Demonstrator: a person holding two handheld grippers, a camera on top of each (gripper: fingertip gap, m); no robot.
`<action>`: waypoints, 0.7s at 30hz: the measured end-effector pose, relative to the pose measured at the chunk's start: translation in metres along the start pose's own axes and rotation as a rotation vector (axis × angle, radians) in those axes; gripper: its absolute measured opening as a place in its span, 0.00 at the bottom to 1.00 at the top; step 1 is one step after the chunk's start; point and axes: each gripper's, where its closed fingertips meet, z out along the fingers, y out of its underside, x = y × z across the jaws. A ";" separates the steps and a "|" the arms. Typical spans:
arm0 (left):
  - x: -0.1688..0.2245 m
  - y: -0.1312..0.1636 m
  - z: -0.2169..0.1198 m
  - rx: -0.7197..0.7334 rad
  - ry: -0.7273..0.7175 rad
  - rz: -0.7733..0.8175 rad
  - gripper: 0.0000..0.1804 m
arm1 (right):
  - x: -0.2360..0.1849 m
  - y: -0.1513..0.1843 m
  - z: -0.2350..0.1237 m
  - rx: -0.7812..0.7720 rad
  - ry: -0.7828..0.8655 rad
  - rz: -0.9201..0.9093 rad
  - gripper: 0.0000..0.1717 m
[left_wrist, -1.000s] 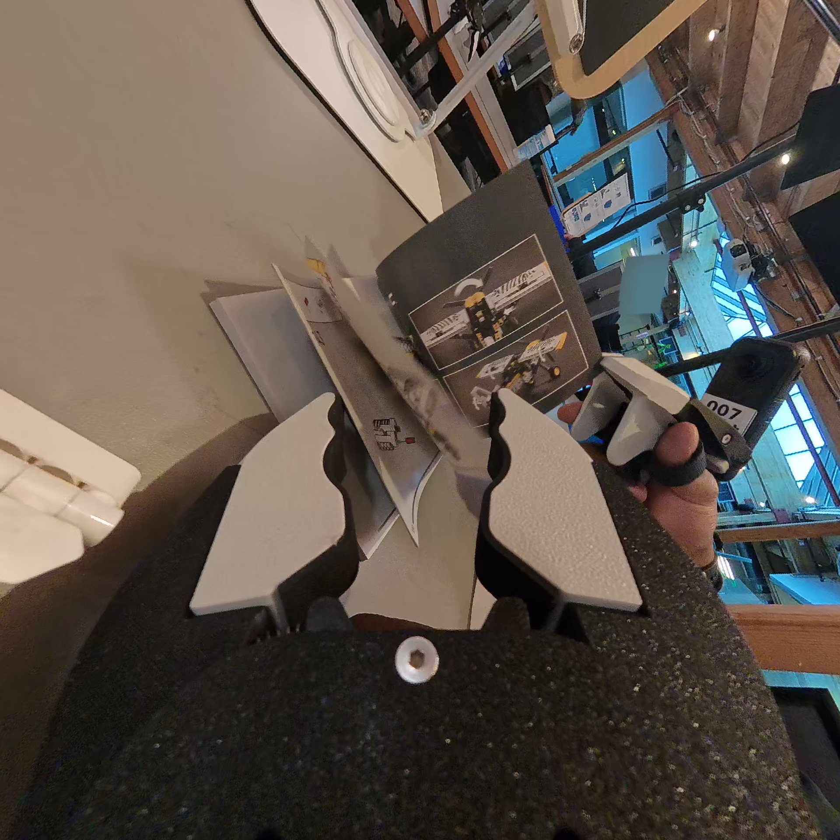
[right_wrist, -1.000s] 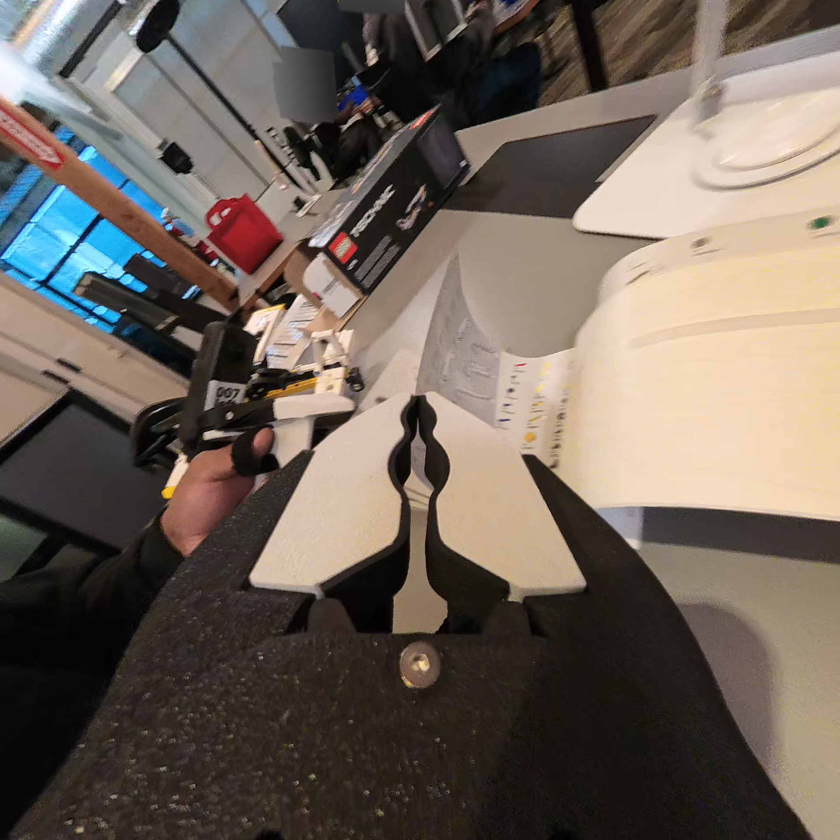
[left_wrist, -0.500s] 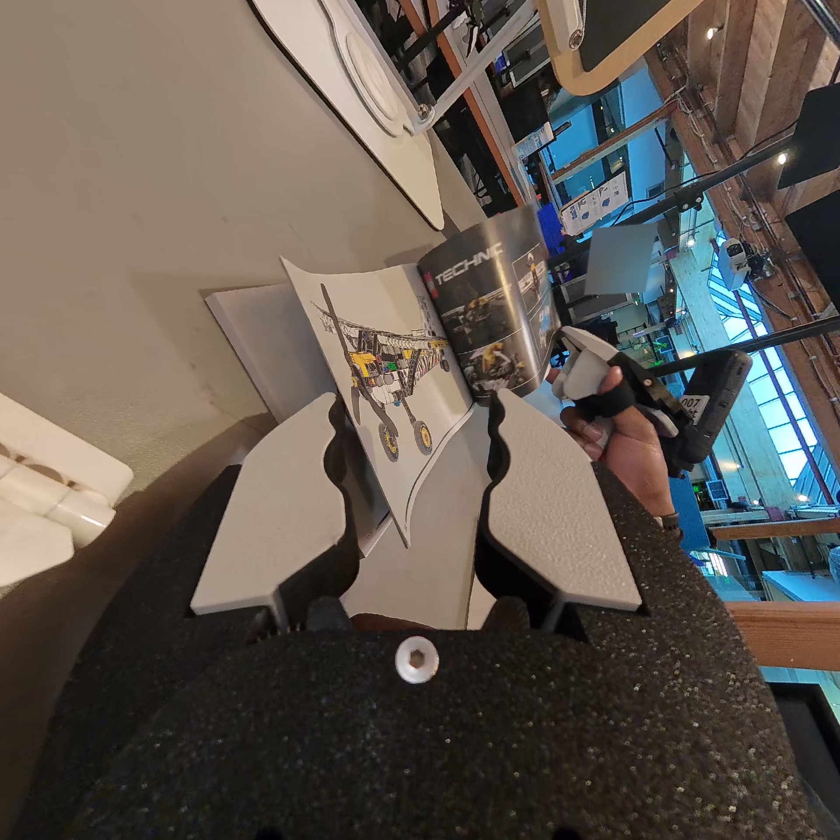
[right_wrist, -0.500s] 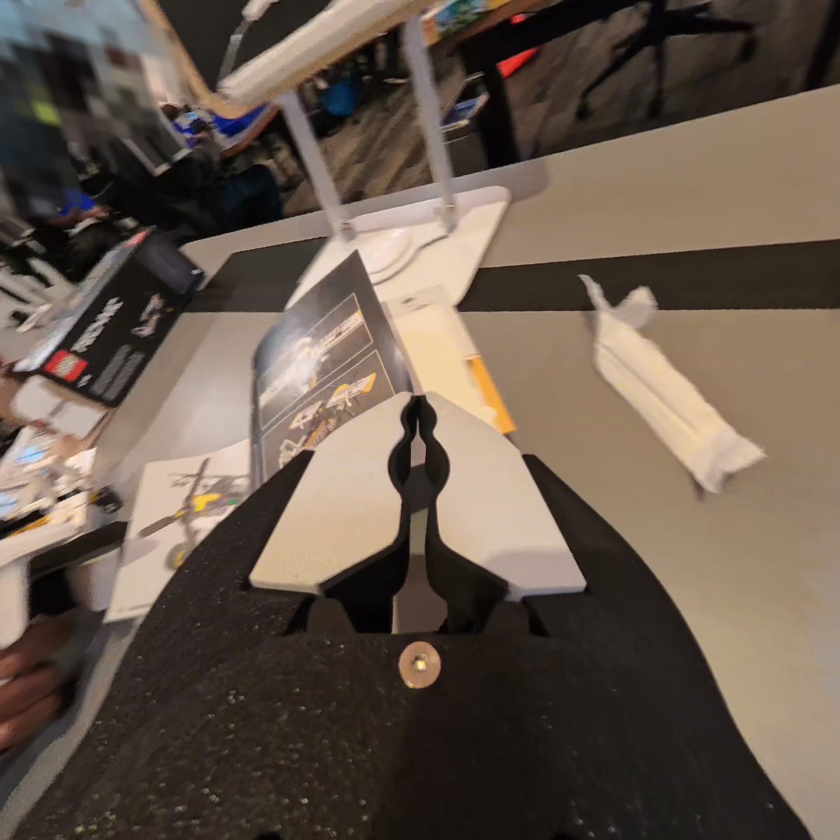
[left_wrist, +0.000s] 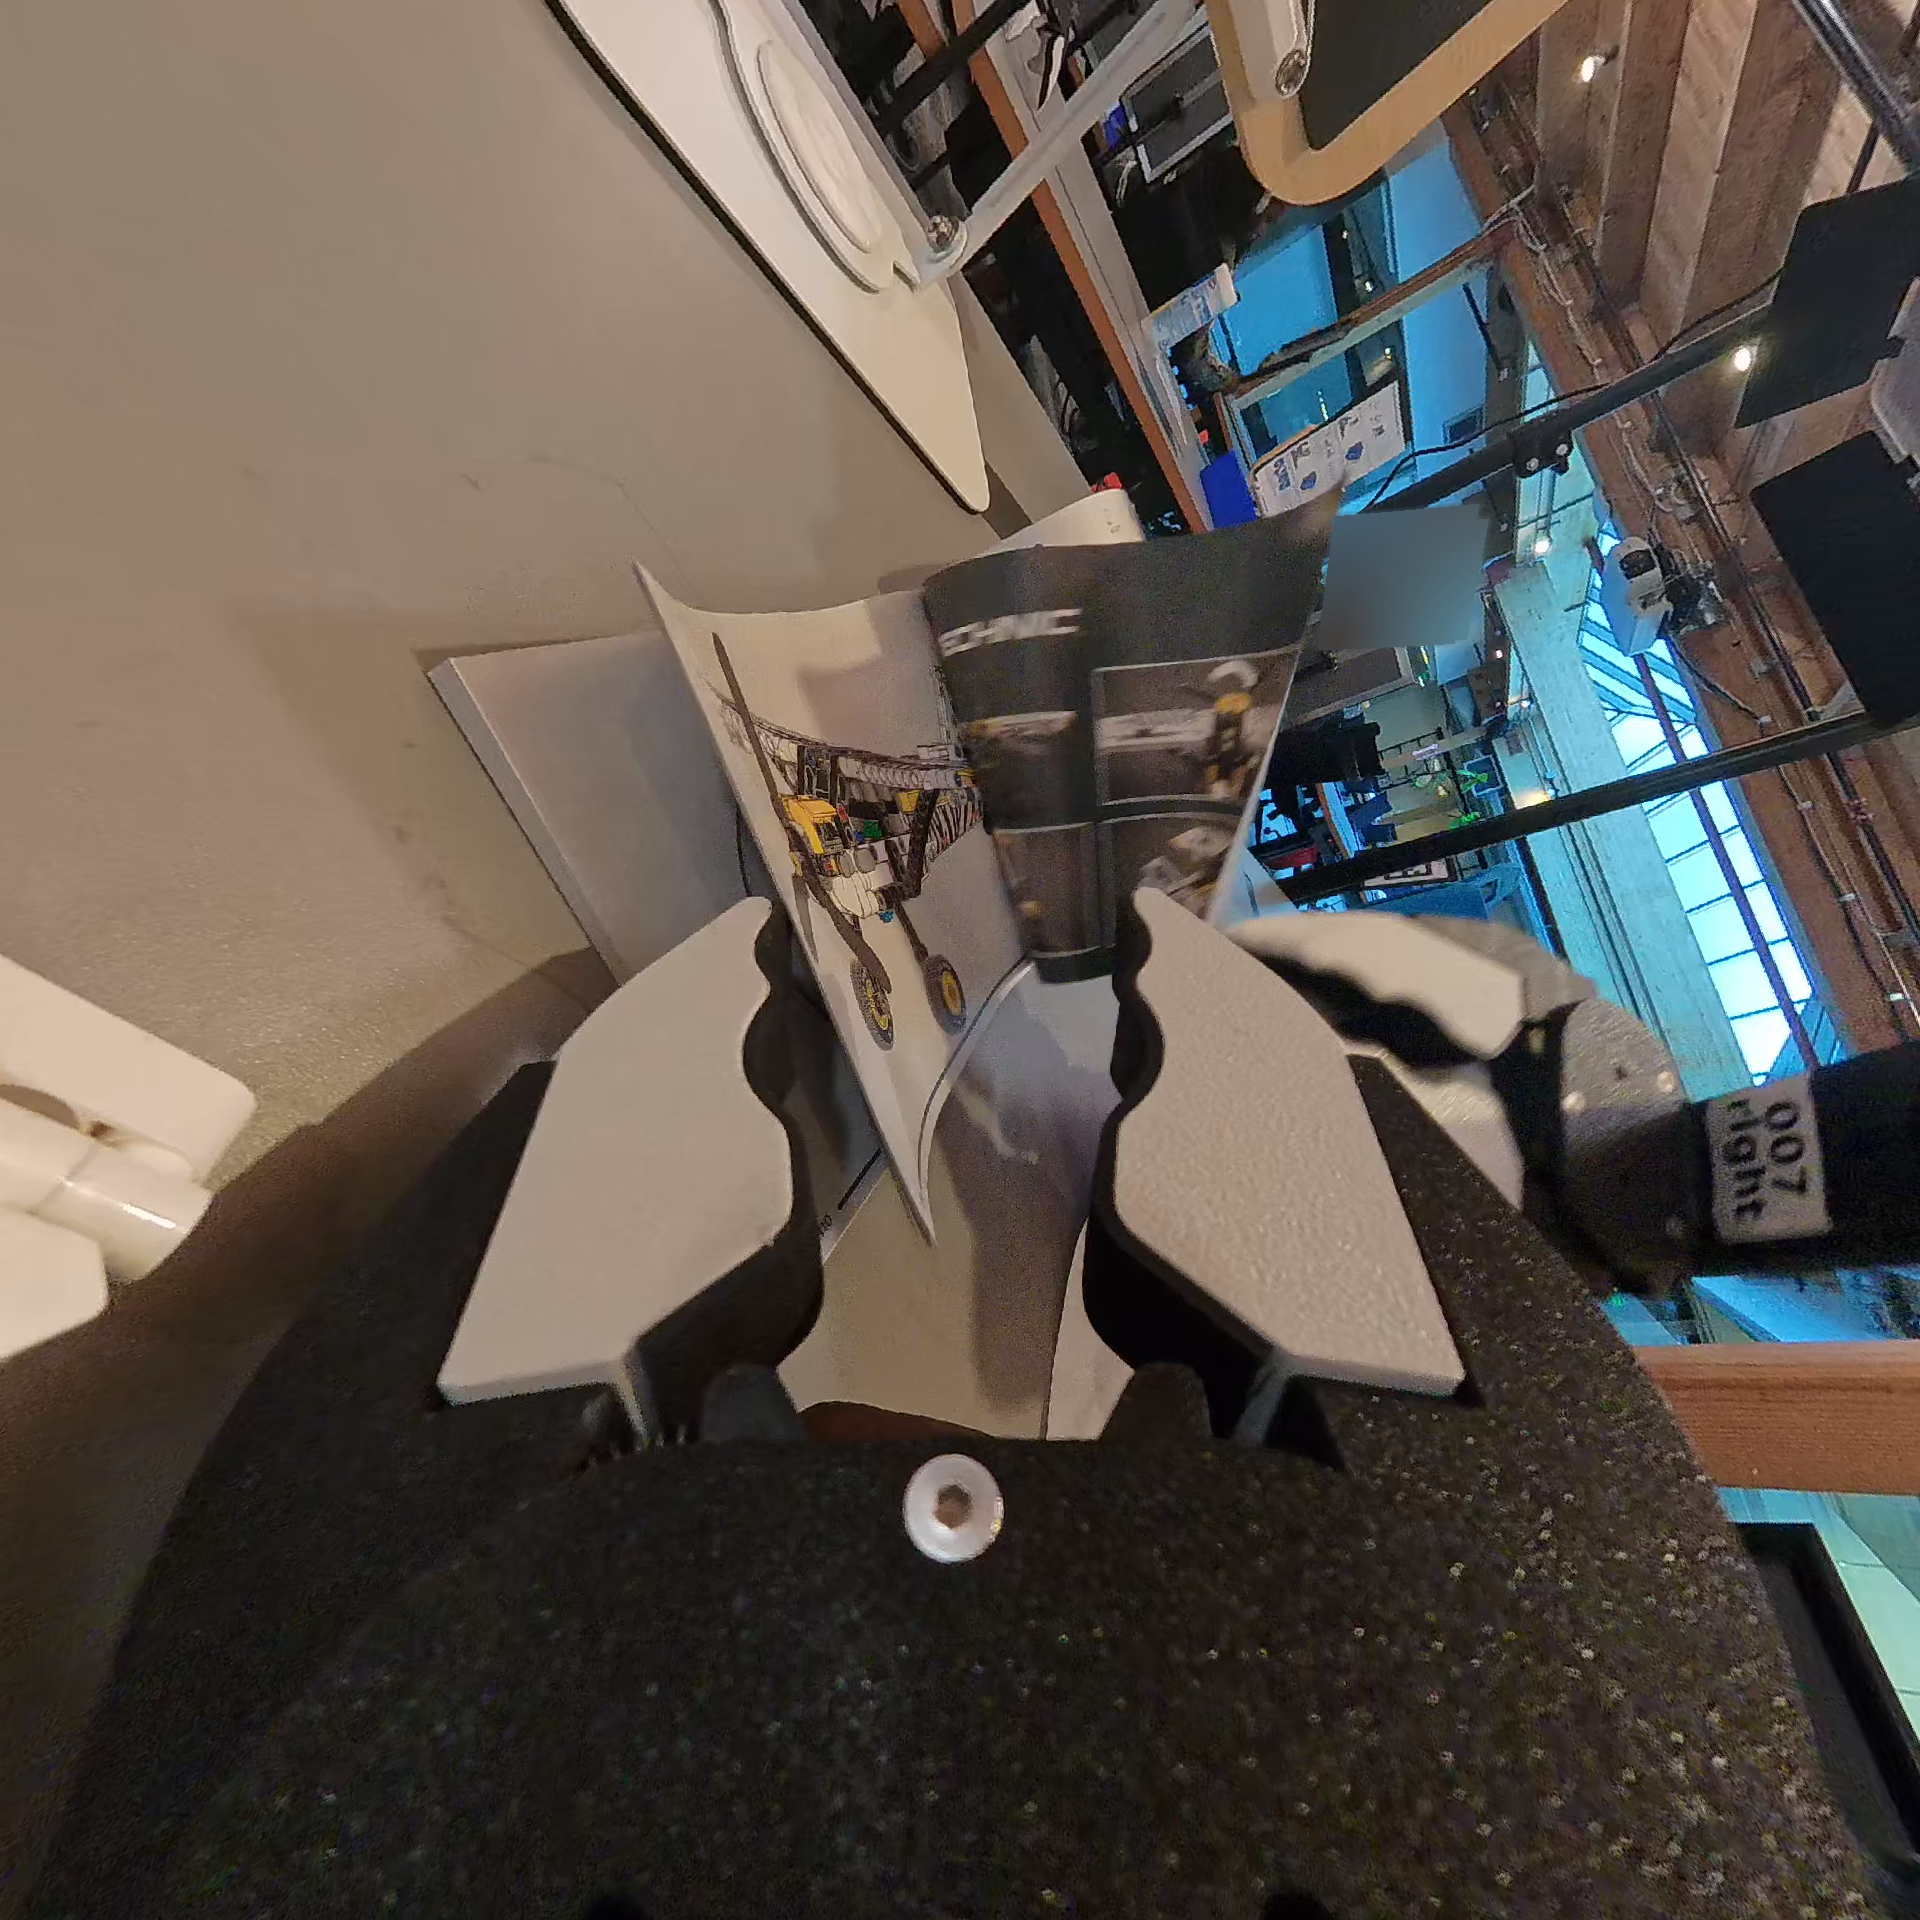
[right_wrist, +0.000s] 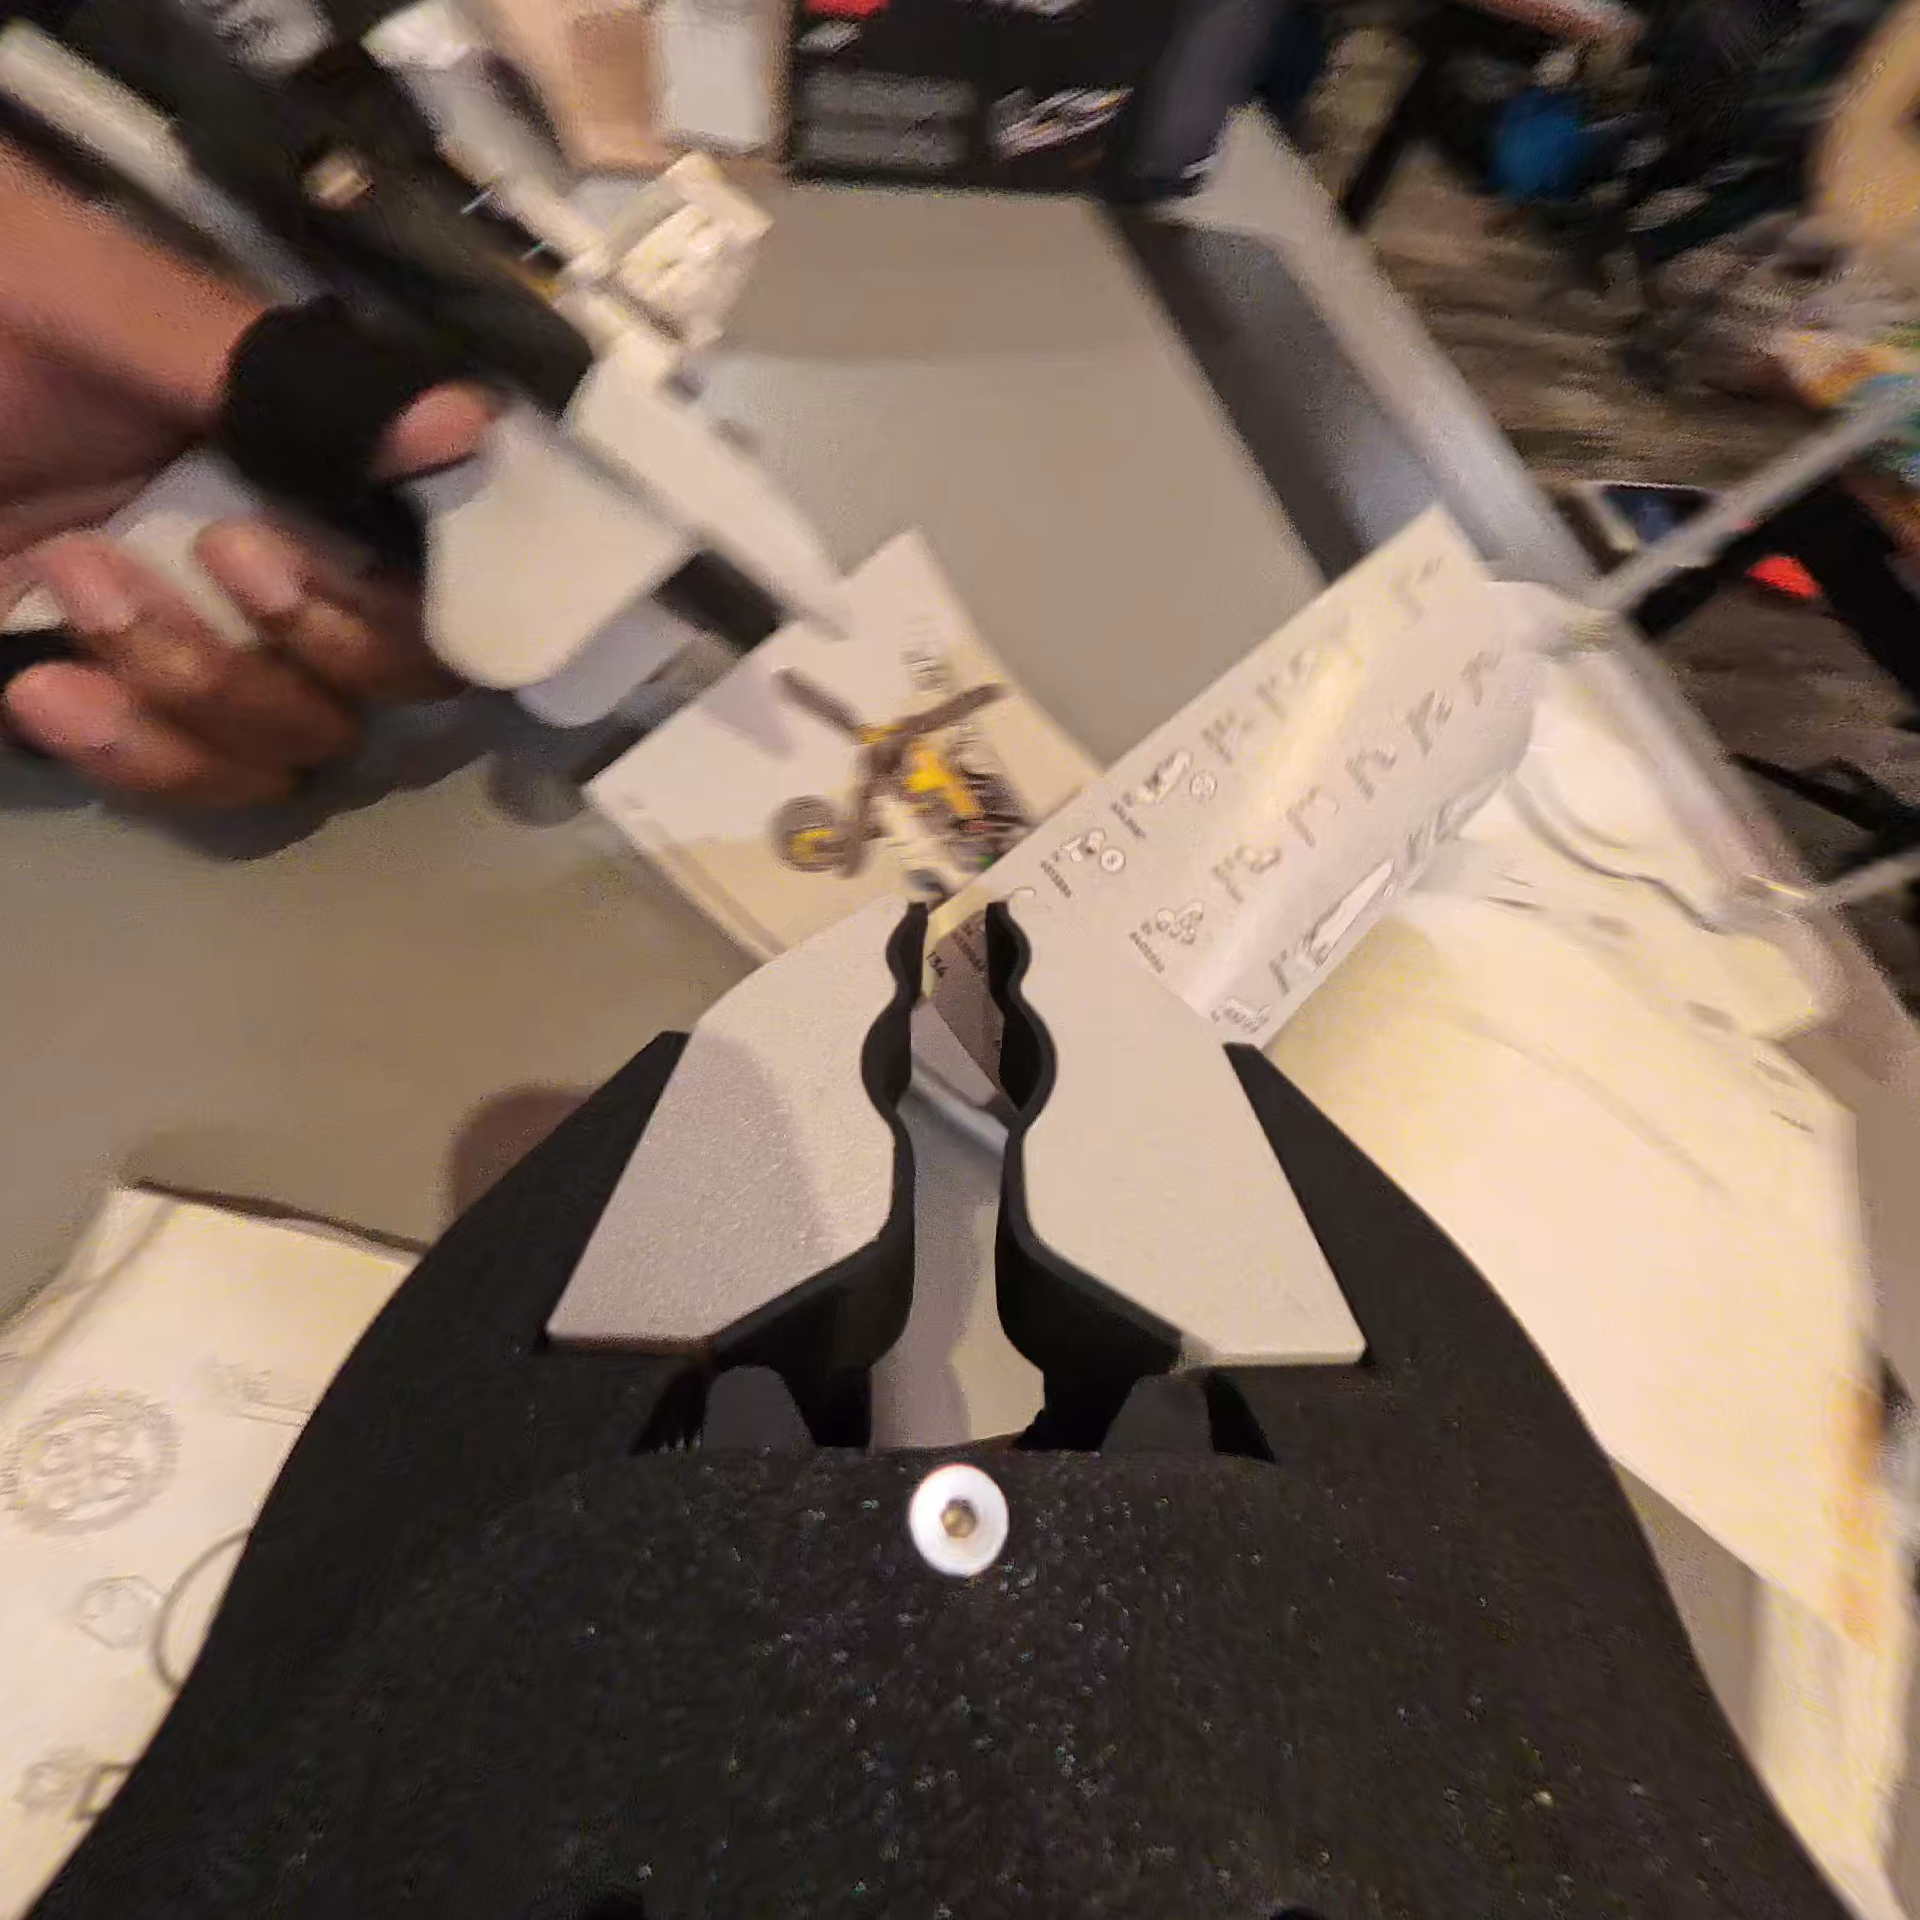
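Your left gripper (left_wrist: 940, 935) stands wide open with nothing pressed by its pads; the near edge of the booklet's (left_wrist: 831, 831) plane page merely reaches in between the fingers. Your right gripper (right_wrist: 954, 920) is parted a little, and the corner of the raised leaf (right_wrist: 1299, 831) lies in that gap; blur hides whether either pad touches it, so you likely have no hold. With so slack a gap the leaf could slip out and fall shut, and a fast swing could crease or tear it near the spine. The booklet lies open on the table (left_wrist: 260, 364), its dark cover (left_wrist: 1132, 748) standing up at the far right. Count one booklet, two grippers, one white stand base (left_wrist: 831, 208) far off, and white trays (left_wrist: 83, 1164) at the near left.
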 end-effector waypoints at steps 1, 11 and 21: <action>0.000 0.000 0.000 0.000 0.001 0.001 0.33 | -0.012 0.004 0.010 -0.029 -0.027 -0.018 0.07; 0.001 0.002 0.001 -0.012 0.007 -0.003 0.33 | -0.006 0.019 0.020 -0.055 0.023 -0.004 0.10; 0.001 0.003 0.001 -0.017 0.009 -0.003 0.32 | 0.040 0.020 0.010 -0.047 0.262 -0.091 0.14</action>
